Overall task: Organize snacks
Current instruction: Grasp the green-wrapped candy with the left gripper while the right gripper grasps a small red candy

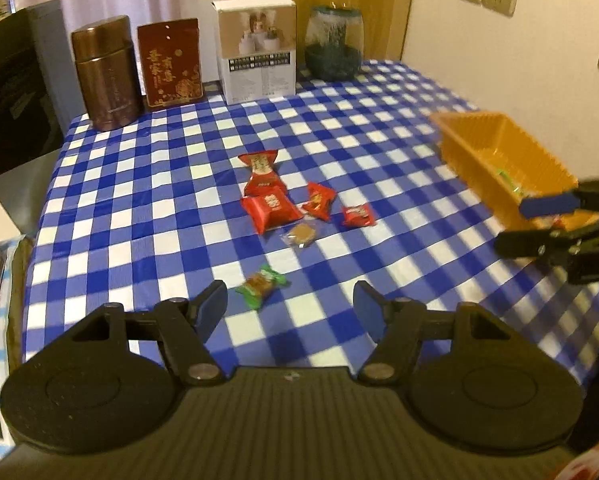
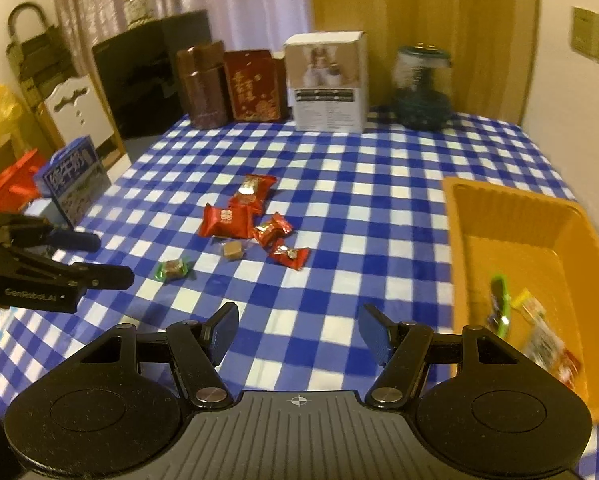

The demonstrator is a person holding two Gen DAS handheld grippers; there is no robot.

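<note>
Left gripper (image 1: pixel 291 306) and right gripper (image 2: pixel 297 330): matte black linkage arms with silver pivot screws, blue pads on the fingertips (image 2: pixel 223 332), two round black discs flanking a ribbed grey base plate stamped with a crosshair mark; white lettering along the side.

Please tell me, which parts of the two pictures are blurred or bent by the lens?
Left wrist view: the orange tray is smeared by motion, the snacks are soft; the table edge bows. Right wrist view: the jar and tins are blurred, the tray's snacks streaked; corners go dark.
</note>
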